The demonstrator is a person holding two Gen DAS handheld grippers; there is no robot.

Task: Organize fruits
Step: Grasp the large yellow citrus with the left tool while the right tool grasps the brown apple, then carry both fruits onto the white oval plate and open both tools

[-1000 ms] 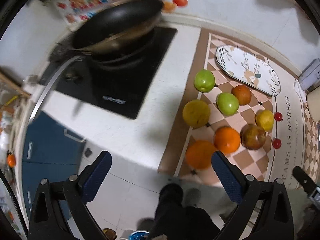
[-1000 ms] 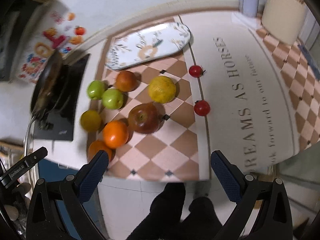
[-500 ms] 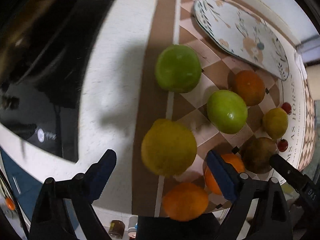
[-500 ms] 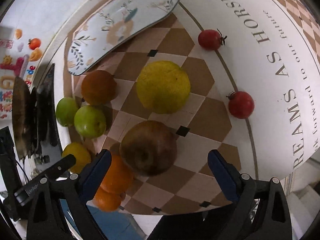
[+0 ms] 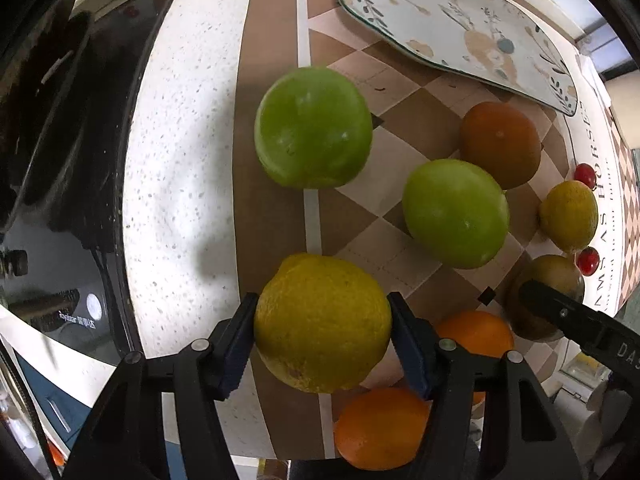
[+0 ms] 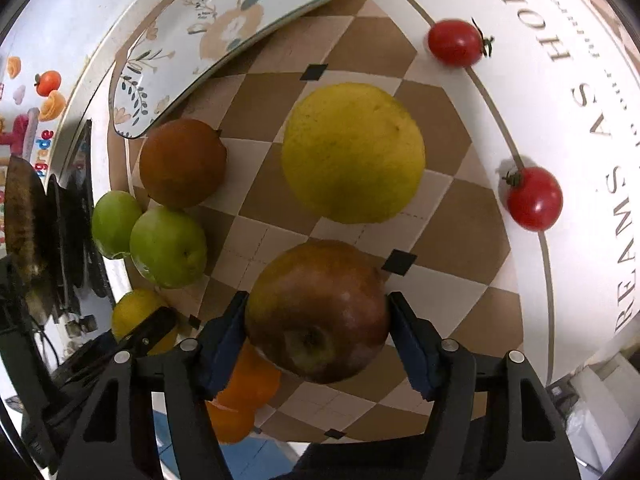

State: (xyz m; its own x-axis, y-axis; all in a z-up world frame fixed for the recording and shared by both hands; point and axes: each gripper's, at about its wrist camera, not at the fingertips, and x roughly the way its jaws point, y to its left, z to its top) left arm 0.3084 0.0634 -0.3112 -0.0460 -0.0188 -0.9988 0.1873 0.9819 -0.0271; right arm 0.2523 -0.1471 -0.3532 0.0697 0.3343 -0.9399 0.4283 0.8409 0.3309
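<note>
Bare counter lies open left of my left jaws; two oranges crowd their right side, green fruits stand ahead.

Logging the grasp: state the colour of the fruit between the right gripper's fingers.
Dark red-brown apple; right wrist view shows it best.

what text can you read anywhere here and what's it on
"REAMS AS" then "HORSE", cut off at both ends: large letters on the mat.
Smaller line beside it on the mat: too small to read.
"grade": coloured letters on the wall sticker, partly cut off.
"DA": white letters on the right gripper, cut off.
White brand text on the cooktop: too blurred to read.
</note>
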